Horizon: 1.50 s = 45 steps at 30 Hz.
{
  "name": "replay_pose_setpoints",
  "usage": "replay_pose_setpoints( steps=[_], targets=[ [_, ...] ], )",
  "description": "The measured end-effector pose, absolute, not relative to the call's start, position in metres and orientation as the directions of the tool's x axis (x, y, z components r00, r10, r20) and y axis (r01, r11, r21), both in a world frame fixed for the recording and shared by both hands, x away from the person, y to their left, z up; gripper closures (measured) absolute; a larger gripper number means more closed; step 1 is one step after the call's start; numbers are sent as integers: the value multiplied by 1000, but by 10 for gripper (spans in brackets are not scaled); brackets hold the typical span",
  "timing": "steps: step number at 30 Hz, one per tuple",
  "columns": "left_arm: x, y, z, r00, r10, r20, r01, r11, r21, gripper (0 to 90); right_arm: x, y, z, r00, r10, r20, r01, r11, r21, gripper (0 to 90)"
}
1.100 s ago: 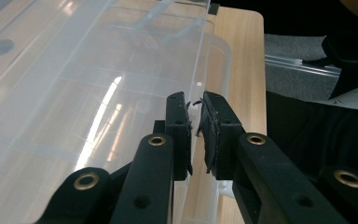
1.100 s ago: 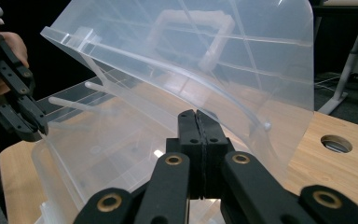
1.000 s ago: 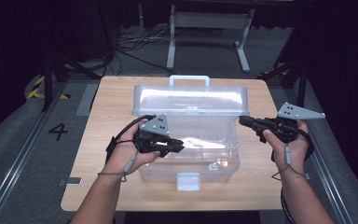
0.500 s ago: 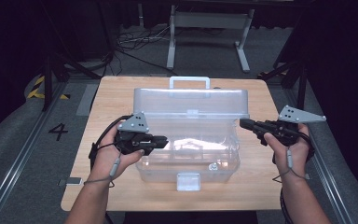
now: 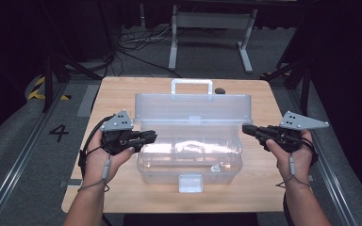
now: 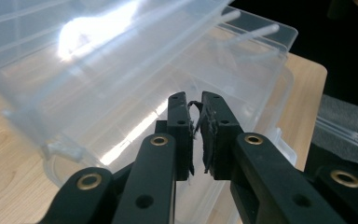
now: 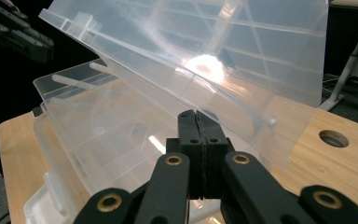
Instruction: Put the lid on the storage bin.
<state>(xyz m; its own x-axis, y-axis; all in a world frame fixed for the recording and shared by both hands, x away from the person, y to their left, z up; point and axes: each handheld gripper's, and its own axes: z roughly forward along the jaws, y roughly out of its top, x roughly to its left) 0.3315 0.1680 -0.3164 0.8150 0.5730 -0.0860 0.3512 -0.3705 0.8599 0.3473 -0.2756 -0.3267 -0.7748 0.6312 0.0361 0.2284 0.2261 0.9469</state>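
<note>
Roughly centred on the pale wooden counter (image 5: pixel 122 197) sits a clear plastic compartment box (image 5: pixel 188 157) with its hinged lid (image 5: pixel 193 107) raised and its white carrying handle (image 5: pixel 192 84) pointing toward twelve o'clock, a small front latch (image 5: pixel 190 182) facing six o'clock. At the box's nine o'clock, the left gripper (image 5: pixel 148 136) is held level by the left hand (image 5: pixel 101 157), its tips right at the box's left end wall, near the rim below the lid; whether they touch the plastic cannot be told from above. In the left gripper view the two black fingers (image 6: pixel 179 126) stand close together with a thin slit between them, frayed pad material showing in the gap and nothing gripped there; they have just parted a trifle, and the box's open tray and tilted lid lie directly beyond the tips. At the box's three o'clock, the right gripper (image 5: pixel 246 129), carried by the right hand (image 5: pixel 292 153), points inward at the right end of the box, its tips just beside the lower corner of the lid. In the right gripper view its fingers (image 7: pixel 189 135) are pressed fully together, holding nothing, with the sloping lid rising beyond and above them and the divided tray to their left. A small dark round object (image 5: pixel 220 90) lies on the counter at one o'clock from the box, just beside the handle.
</note>
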Motion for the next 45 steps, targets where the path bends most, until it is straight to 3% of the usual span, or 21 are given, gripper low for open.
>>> replay_pose_setpoints(
  steps=[4, 22, 45],
  targets=[
    [331, 171, -318, 784, 612, -105, 370, -324, 871, 776, 344, -277, -331, -777, 628, 41, 231, 224, 947, 900],
    [327, 184, -326, 735, 661, -152, 393, -232, 890, 814, 340, -277, -333, -782, 622, 38, 242, 246, 939, 900],
    [323, 183, -333, 740, 654, -160, 434, -281, 856, 821, 333, -280, -335, -790, 612, 38, 283, 309, 908, 900]
  ],
)
